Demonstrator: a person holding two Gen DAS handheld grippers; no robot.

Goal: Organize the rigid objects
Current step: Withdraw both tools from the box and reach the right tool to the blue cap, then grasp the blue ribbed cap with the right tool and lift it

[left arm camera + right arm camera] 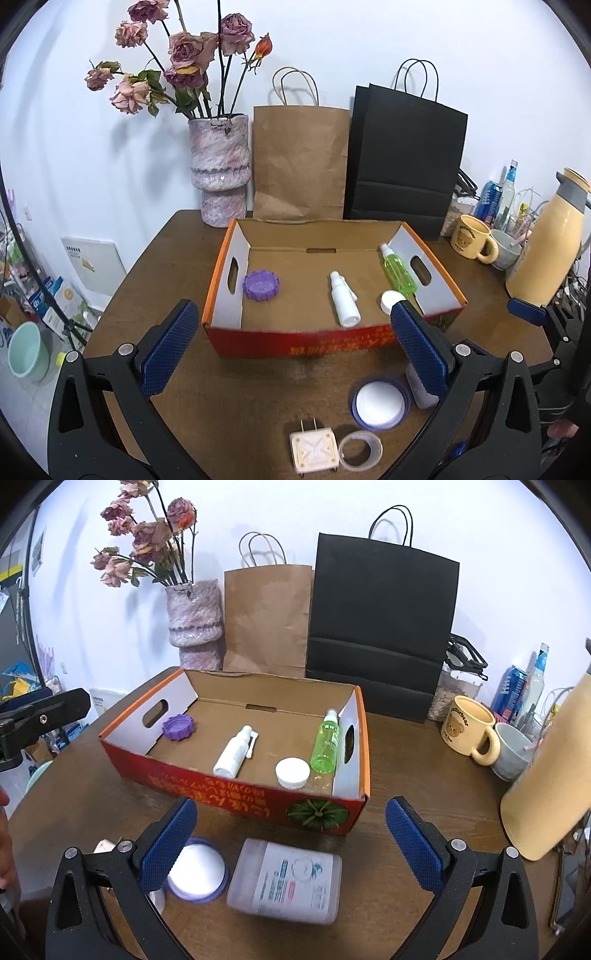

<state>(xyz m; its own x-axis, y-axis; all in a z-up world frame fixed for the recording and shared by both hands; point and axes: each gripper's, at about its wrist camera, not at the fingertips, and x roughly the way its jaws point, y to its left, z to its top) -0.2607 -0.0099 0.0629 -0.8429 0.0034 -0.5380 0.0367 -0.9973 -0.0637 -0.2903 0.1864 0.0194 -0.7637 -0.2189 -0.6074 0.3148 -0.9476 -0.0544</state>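
Note:
An open red cardboard box (pixel 295 345) (pixel 207 786) sits mid-table. Inside lie a purple ridged lid (pixel 260 285) (pixel 178 728), a white spray bottle (pixel 344 304) (pixel 234 752), a green bottle (pixel 398 271) (pixel 325 746) and a white cap (pixel 390 300) (pixel 292 772). In front of the box lie a round white-and-purple lid (pixel 380 404) (pixel 195 873), a clear rectangular bottle on its side (pixel 284 882) (pixel 419 389), a white plug adapter (pixel 314 450) and a tape roll (pixel 360 451). My left gripper (pixel 291 349) is open and empty above the table. My right gripper (pixel 291 843) is open over the clear bottle.
At the back stand a vase of dried roses (pixel 219 166) (pixel 195 624), a brown paper bag (pixel 299 162) and a black paper bag (pixel 404 162). On the right are a yellow bear mug (pixel 472 240) (pixel 469 731), a grey cup (pixel 513 751), cans and a yellow thermos (pixel 546 251).

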